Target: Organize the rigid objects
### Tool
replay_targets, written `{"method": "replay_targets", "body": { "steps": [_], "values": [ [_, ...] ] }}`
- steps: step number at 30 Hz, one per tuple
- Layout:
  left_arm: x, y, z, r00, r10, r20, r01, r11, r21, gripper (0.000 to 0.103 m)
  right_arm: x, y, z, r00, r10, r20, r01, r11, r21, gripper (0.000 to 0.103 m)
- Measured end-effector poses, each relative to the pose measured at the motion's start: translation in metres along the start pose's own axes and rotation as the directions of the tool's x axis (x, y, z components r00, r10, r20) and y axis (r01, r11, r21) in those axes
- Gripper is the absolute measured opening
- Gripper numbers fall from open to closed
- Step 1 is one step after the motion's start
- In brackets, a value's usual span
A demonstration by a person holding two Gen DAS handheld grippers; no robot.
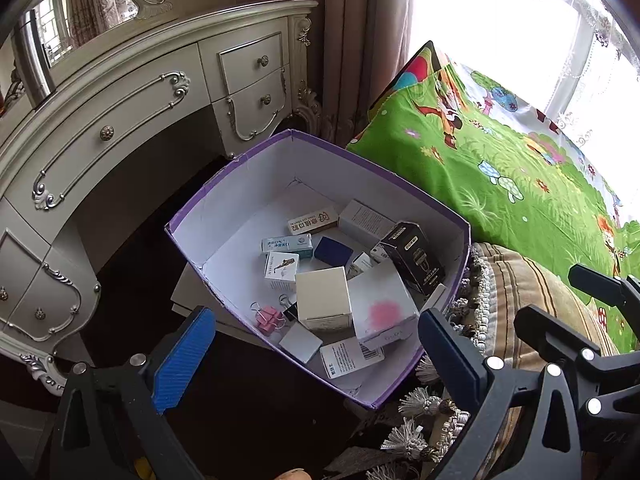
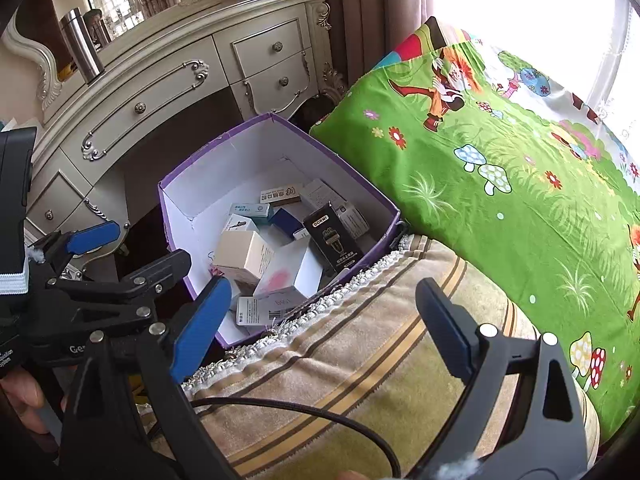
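A purple cardboard box (image 1: 224, 200) with a white inside stands between the dresser and the bed. In it lie several small packages: a black box (image 1: 414, 256), a cream box (image 1: 322, 298), a white box with a pink blotch (image 1: 382, 310), a dark blue case (image 1: 333, 251) and pink binder clips (image 1: 268, 318). My left gripper (image 1: 316, 354) hangs open over the box's near end, nothing between its pads. My right gripper (image 2: 320, 320) is open and empty above the striped cushion (image 2: 360, 360), to the right of the box (image 2: 176, 216).
A cream dresser (image 1: 120, 120) with drawers stands behind and left of the box, a steel flask (image 2: 82, 46) on top. A green cartoon blanket (image 2: 500, 184) covers the bed on the right. The cushion has a tassel fringe (image 1: 416, 432). A black cable (image 2: 320, 412) crosses it.
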State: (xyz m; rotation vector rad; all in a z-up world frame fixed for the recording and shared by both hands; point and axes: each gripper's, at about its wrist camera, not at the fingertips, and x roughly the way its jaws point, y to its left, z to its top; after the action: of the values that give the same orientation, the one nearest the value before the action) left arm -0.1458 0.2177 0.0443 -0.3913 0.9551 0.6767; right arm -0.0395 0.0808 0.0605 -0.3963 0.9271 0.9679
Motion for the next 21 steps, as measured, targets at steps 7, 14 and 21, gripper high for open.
{"method": "replay_targets", "body": {
  "steps": [7, 14, 21],
  "values": [
    [0.0023, -0.0002, 0.0006, 1.000, 0.019, -0.001, -0.019, 1.000, 0.012, 0.102, 0.0037, 0.0015, -0.0008, 1.000, -0.004, -0.005, 0.004, 1.000, -0.002, 0.095],
    [0.0045, -0.0007, -0.0004, 1.000, 0.028, -0.006, -0.028, 1.000, 0.013, 0.102, 0.0070, 0.0008, -0.0026, 1.000, -0.001, -0.014, 0.001, 1.000, 0.002, 0.095],
    [0.0057, 0.0000, -0.0009, 1.000, 0.028, -0.009, -0.027, 1.000, 0.011, 0.103, 0.0075, 0.0006, -0.0028, 1.000, 0.001, -0.016, -0.001, 1.000, 0.006, 0.095]
  ]
}}
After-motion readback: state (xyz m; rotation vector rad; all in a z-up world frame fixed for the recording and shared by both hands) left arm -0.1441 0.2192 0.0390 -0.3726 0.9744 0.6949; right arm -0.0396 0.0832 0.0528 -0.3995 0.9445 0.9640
